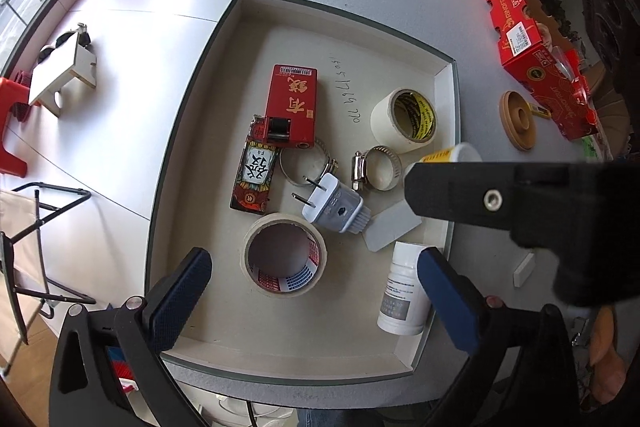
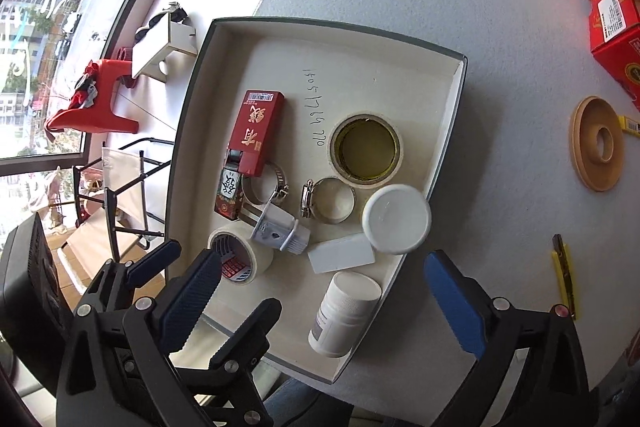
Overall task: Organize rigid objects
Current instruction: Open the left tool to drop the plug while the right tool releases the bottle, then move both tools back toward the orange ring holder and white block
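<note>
Lying between right fingers [image 2: 454,303], white bottle [image 2: 344,313]

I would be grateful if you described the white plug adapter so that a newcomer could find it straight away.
Start at the shallow white tray on the grey table. Near the tray's middle, between the low tape roll and two metal hose clamps, lies the plug adapter. It alone has two flat metal prongs on a white, ribbed body.

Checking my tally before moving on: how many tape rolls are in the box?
2: one roll toward the box's far right, one roll near the front by the plug. None looks hidden.
</note>
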